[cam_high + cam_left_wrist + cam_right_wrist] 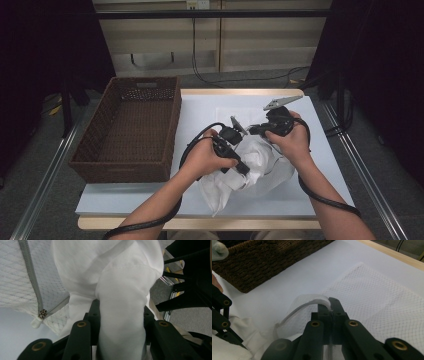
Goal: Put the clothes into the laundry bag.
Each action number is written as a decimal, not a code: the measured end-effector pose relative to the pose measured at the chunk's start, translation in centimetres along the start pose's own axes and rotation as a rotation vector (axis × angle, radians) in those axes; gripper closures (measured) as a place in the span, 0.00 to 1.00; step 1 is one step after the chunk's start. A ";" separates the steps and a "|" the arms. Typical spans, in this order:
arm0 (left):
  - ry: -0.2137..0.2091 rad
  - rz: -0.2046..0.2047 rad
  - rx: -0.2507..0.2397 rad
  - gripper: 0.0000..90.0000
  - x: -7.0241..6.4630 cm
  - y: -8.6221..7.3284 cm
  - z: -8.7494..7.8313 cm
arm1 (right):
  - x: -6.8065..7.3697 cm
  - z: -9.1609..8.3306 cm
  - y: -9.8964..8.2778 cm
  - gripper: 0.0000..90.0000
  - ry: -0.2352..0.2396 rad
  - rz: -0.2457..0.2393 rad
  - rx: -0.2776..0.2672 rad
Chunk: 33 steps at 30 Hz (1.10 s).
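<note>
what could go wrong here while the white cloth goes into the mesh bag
The right gripper pinches only the thin zipper edge of the mesh laundry bag, so the edge could slip out and the opening fall shut. The left gripper clamps a thick bunch of the white garment; loose folds may snag on the zipper pull or stay outside the bag.

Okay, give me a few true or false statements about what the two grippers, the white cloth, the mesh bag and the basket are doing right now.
1. The left gripper is clamped on the white cloth. True.
2. The right gripper stands wide open. False: its jaws are shut on the mesh bag's edge.
3. The wicker basket holds the cloth. False: the cloth lies on the white table, beside the basket.
4. The mesh bag has a grey zipper. True.
</note>
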<state>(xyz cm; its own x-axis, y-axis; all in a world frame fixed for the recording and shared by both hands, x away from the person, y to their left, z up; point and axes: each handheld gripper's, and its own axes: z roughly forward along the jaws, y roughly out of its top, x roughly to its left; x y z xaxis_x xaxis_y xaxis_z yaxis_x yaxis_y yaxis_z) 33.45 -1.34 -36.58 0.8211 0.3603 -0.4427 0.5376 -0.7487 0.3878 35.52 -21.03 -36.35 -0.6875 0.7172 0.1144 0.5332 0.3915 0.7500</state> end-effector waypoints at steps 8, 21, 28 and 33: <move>-0.002 -0.017 -0.004 0.72 0.1 -0.2 0.3 | 0.2 0.0 0.2 0.99 0.004 -0.005 -0.001; -0.002 -0.013 0.011 0.72 0.4 -0.2 0.8 | 0.7 -0.2 0.6 0.99 0.004 -0.012 -0.003; 0.009 -0.029 0.007 0.72 0.5 -0.2 0.9 | 0.8 -0.4 0.8 0.99 0.002 -0.020 -0.009; 0.014 -0.046 -0.003 0.72 0.6 -0.1 1.1 | 0.9 -0.6 0.9 0.99 0.000 -0.019 -0.007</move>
<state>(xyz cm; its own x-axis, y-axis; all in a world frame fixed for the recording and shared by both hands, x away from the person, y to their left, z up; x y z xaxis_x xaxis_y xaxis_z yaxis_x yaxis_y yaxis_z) 33.69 -1.68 -37.77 0.7979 0.4022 -0.4490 0.5758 -0.7291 0.3700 35.09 -20.37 -35.24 -0.6974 0.7097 0.0996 0.5163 0.4012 0.7566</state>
